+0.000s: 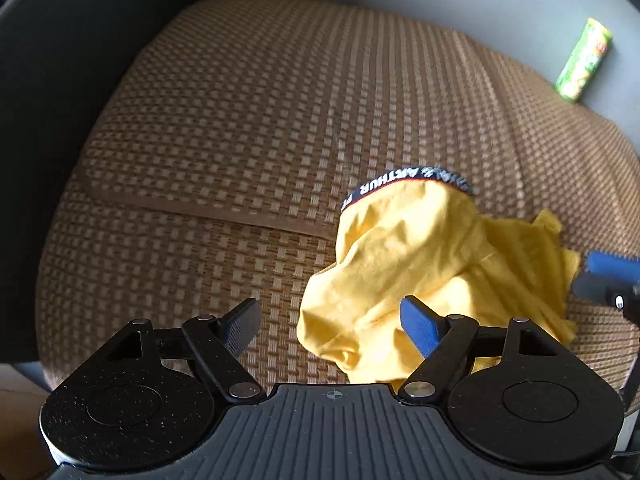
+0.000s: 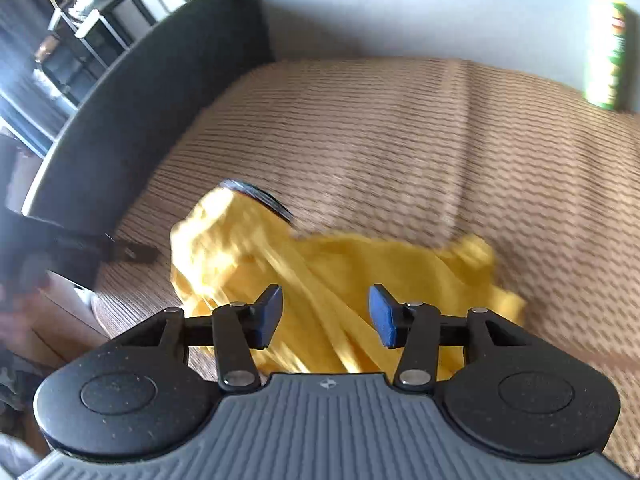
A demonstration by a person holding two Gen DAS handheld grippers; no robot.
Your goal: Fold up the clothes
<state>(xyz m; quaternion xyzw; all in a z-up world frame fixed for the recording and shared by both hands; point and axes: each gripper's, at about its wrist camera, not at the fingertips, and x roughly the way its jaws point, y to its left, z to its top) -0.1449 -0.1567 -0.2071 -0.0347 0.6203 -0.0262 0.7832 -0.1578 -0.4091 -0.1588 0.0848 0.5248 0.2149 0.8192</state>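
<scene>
A crumpled yellow garment (image 1: 420, 276) with a dark lettered waistband (image 1: 404, 182) lies on a brown woven seat cushion (image 1: 248, 128). My left gripper (image 1: 332, 320) is open and empty, hovering at the garment's left edge, with its right finger over the cloth. My right gripper (image 2: 324, 316) is open and empty, just above the garment (image 2: 320, 276). In the left wrist view the right gripper's blue finger (image 1: 608, 266) shows at the garment's right edge. The right wrist view is motion-blurred.
A green cylindrical can (image 1: 584, 60) lies at the cushion's far right against the grey backrest; it also shows in the right wrist view (image 2: 606, 52). A dark armrest (image 1: 60, 100) borders the cushion on the left. Shelving (image 2: 100, 32) stands beyond it.
</scene>
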